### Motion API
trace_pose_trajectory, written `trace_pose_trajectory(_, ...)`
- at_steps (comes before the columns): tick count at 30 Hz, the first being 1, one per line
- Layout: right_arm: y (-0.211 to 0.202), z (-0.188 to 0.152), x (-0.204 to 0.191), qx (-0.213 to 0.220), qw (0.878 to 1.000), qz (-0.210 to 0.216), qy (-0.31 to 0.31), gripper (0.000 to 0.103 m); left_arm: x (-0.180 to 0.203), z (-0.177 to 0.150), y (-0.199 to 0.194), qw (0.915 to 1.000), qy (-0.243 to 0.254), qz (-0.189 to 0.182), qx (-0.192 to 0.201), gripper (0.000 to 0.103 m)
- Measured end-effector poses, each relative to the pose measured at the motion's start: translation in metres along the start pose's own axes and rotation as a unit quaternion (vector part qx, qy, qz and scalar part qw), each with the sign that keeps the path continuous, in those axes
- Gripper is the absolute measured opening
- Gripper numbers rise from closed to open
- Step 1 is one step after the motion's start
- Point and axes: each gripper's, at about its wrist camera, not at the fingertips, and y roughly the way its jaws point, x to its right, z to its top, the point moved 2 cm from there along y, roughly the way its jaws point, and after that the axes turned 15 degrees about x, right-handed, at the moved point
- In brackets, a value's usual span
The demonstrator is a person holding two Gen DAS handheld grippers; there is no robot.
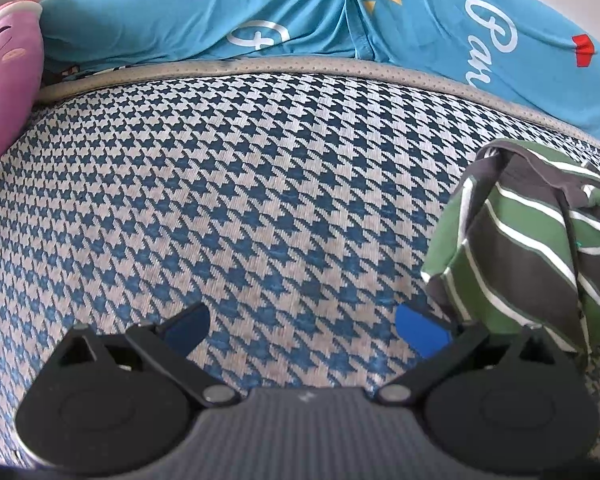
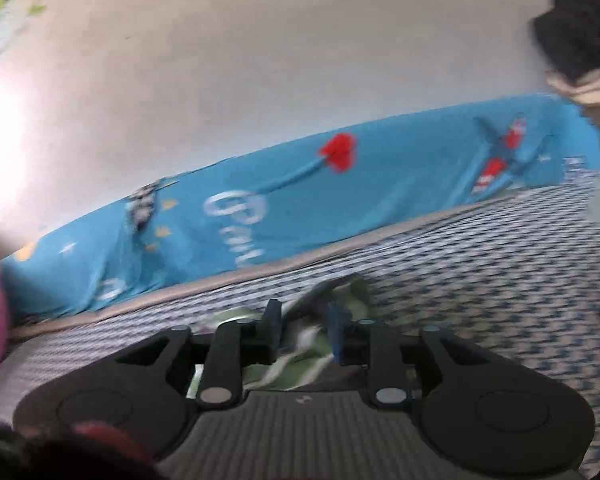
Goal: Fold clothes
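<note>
Houndstooth fabric [image 1: 220, 200] in blue and grey is seen spread beneath the left gripper [image 1: 302, 326], whose two blue-tipped fingers are held wide apart with nothing between them. A green, grey and white striped garment [image 1: 532, 240] is seen at the right edge of the left wrist view, bunched and raised off the patterned surface, its lower edge just beside the right-hand fingertip. In the right wrist view, which is blurred, the right gripper [image 2: 306, 330] is shown with its fingers drawn close together, and the same striped cloth is pinched between them, crumpled folds showing in the gap and behind the fingers. A bright blue printed sheet [image 1: 260, 12], marked with white lettering, stars and red shapes, is laid along the far edge of the houndstooth surface, past a grey piped border [image 1: 300, 66]. A pink plush toy [image 1: 8, 80] is propped at the left.
</note>
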Motion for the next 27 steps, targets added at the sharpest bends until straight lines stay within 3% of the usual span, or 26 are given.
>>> trace_pose_trajectory(11,0.010,-0.036,-0.050,-0.059,0.993,0.087,-0.055,0.037,-0.014,0.002,-0.005,0.9998,-0.009,0.016,0.007,0.103)
trace_pose_trajectory(21,0.022,-0.069,-0.095,-0.099,0.977,0.153,-0.112,0.058,-0.033,0.010,-0.003,0.9985,-0.031,0.042,0.013,0.103)
trace_pose_trajectory(24,0.025,-0.077,-0.106,-0.096,0.974,0.157,-0.132,0.066,-0.037,0.011,-0.002,0.9983,-0.035,0.044,0.013,0.103)
trace_pose_trajectory(27,0.030,-0.084,-0.113,-0.097,0.972,0.151,-0.152,0.068,-0.041,0.013,-0.002,0.9982,-0.038,0.045,0.013,0.103)
